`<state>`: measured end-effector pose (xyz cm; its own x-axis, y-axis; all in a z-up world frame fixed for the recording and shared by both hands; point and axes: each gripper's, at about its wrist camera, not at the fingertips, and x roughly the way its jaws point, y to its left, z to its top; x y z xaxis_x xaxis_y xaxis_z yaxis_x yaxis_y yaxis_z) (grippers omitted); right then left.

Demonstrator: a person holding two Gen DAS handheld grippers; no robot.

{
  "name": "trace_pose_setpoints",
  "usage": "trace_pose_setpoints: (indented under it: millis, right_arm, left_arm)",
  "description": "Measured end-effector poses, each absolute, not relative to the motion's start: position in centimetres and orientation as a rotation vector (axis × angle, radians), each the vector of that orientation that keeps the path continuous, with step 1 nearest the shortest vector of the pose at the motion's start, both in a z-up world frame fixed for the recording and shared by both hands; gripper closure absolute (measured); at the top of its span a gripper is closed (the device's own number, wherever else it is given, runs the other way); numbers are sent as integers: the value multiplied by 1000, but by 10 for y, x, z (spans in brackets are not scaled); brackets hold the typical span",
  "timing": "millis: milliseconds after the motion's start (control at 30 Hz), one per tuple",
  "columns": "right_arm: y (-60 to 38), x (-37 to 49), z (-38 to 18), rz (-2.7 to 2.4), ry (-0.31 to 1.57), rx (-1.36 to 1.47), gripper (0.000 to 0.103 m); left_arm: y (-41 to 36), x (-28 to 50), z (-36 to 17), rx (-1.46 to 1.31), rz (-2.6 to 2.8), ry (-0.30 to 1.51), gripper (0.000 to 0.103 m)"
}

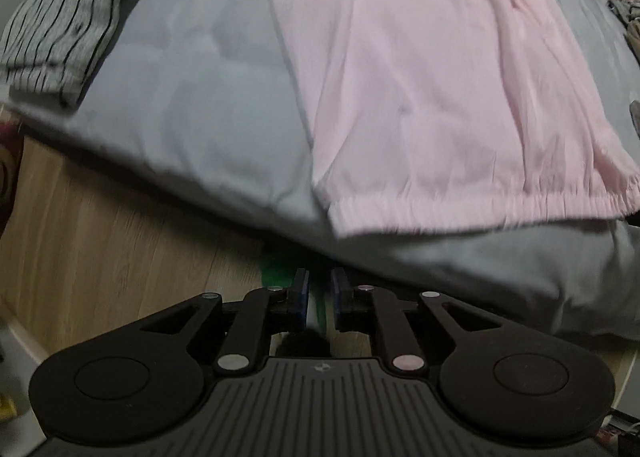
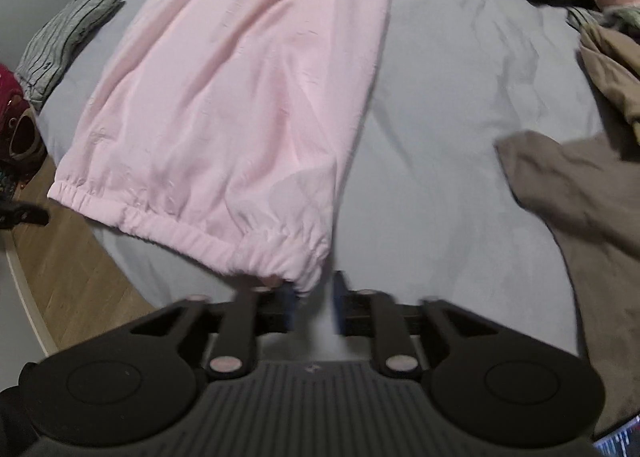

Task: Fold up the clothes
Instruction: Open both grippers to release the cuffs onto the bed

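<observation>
Pink pants [image 2: 240, 97] flat on grey bed [image 2: 440, 117]; L gripper [image 1: 319, 297] and R gripper [image 2: 314, 305] both spread, pinching nothing.

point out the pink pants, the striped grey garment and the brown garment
pink pants [image 2: 240, 97], right wrist view, on the flat middle of the fabric
striped grey garment [image 1: 76, 13], left wrist view, on its folded top face
brown garment [image 2: 580, 193], right wrist view, on the nearer spread part
</observation>
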<state>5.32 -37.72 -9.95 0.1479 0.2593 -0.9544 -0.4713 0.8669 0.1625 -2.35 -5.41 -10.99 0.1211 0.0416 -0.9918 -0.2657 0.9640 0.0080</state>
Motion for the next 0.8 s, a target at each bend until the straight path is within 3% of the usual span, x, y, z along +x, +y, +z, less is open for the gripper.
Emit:
trace_pose_setpoints:
  millis: [133,267,433,800]
  right_arm:
    - [-393,55,-84,517,1317,-196,51]
    - [-397,72,-69,486,1280,-159,51]
    - [-373,121,-67,469,1224,-119,53]
    - [-295,221,-107,419,1239,-123,58]
  left_arm:
    - [-42,-20,-89,-202,232,1341,91]
    - [-18,16,-74,-265,259,1221,74]
    - [-3,83,-84,-264,217,1158,65]
    - [13,153,-119,-241,185,1193,65]
